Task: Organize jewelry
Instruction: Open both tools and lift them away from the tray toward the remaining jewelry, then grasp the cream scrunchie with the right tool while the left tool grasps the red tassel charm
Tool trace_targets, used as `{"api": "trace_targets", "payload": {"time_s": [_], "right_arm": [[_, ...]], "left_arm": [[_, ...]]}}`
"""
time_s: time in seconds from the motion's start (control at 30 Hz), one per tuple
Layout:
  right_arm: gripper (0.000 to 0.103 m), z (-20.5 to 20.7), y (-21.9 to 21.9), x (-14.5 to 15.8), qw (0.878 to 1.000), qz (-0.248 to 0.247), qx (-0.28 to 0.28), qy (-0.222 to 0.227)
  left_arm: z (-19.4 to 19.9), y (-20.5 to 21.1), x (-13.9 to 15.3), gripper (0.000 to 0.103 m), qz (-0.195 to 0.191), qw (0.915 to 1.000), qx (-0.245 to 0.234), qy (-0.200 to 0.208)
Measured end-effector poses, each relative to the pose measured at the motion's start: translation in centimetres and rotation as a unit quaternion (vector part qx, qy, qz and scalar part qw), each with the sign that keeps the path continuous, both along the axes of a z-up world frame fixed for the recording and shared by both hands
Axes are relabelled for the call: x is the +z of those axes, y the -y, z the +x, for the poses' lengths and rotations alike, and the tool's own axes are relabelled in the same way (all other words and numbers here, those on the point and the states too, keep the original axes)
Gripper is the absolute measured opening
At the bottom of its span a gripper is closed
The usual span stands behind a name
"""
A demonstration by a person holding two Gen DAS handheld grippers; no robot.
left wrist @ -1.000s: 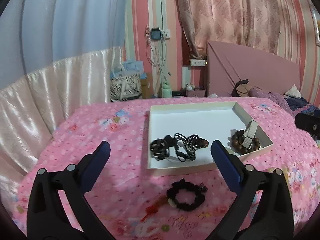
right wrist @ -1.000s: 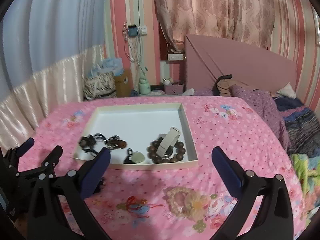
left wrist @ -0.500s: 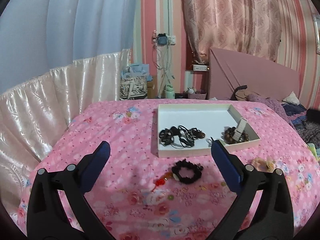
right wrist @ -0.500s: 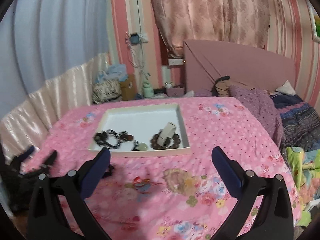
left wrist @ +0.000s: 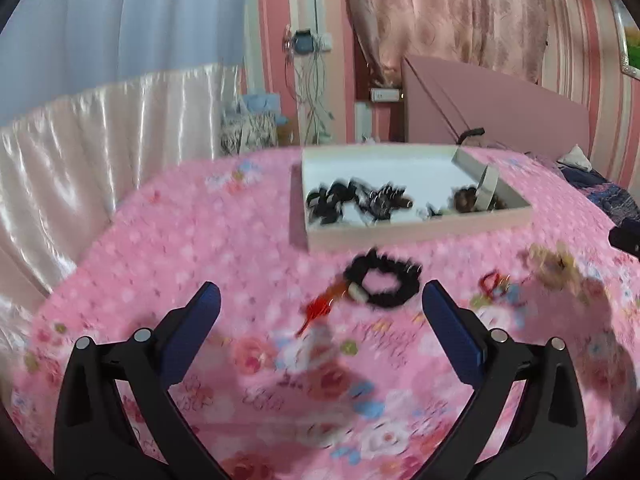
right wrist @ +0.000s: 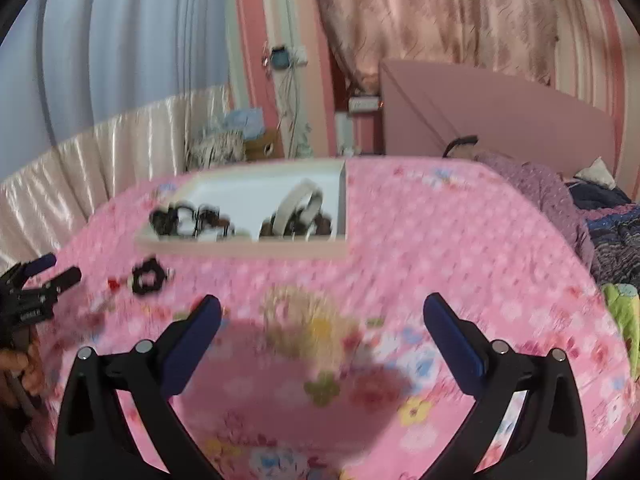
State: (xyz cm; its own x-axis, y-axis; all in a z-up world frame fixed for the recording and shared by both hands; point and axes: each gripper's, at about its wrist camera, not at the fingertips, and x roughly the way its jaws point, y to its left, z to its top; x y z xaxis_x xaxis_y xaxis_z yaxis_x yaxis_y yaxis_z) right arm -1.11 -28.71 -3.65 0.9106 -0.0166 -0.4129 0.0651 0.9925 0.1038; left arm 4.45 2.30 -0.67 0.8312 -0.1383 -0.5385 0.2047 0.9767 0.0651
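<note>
Black bracelet (left wrist: 383, 283) before white tray (left wrist: 416, 233); unheld.

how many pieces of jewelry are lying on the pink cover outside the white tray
3. A black ruffled bracelet with a red tassel lies just before the white rectangular tray; a small red piece lies to its right; a pale beaded bracelet lies farthest right. Blur may hide more.

Your bedspread (left wrist: 168, 248) is pink, dotted white with flower prints. The tray (left wrist: 420, 232) shows white inside, pale pink on its wall. In front lies a black scrunchie (left wrist: 382, 280) with a red tassel (left wrist: 320, 306); the beige bracelet (right wrist: 304, 320) blurs. Striped pink wall (left wrist: 264, 40), patterned pink curtain (left wrist: 440, 12).
</note>
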Motion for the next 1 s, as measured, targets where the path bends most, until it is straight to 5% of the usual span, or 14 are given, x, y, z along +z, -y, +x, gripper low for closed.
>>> {"api": "trace_targets", "payload": {"time_s": [0.23, 0.43, 0.6, 0.7, 0.73, 0.83, 1.0], "right_arm": [[0.099, 1.0, 0.2, -1.6, 0.999, -0.021, -0.016, -0.017], [0.067, 4.9, 0.1, -2.2, 0.998, -0.010, 0.000, -0.056], [0.065, 6.8, -0.7, -3.7, 0.996, -0.019, 0.010, -0.082], [0.065, 7.6, -0.5, -4.2, 0.995, -0.012, 0.008, -0.096], [0.065, 7.8, -0.4, -4.2, 0.995, -0.009, 0.006, -0.100], [0.062, 8.9, -0.4, -5.0, 0.991, -0.006, 0.011, -0.130], [0.048, 9.8, -0.4, -5.3, 0.990, -0.009, 0.009, -0.143]], "left_arm": [[2.2, -2.3, -1.2, 0.099, 0.015, 0.9996, -0.002, -0.025], [4.8, -1.4, -2.6, 0.088, 0.022, 0.9981, -0.010, -0.056], [6.9, -0.4, -3.7, 0.076, 0.013, 0.9952, -0.024, -0.094], [8.3, 0.5, -4.5, 0.056, 0.019, 0.9922, -0.026, -0.121], [8.8, 0.8, -5.1, 0.042, 0.024, 0.9898, -0.031, -0.137], [8.8, 1.1, -5.3, 0.039, 0.030, 0.9893, -0.034, -0.139], [8.4, 1.2, -5.2, 0.015, 0.028, 0.9898, -0.040, -0.134]]}}
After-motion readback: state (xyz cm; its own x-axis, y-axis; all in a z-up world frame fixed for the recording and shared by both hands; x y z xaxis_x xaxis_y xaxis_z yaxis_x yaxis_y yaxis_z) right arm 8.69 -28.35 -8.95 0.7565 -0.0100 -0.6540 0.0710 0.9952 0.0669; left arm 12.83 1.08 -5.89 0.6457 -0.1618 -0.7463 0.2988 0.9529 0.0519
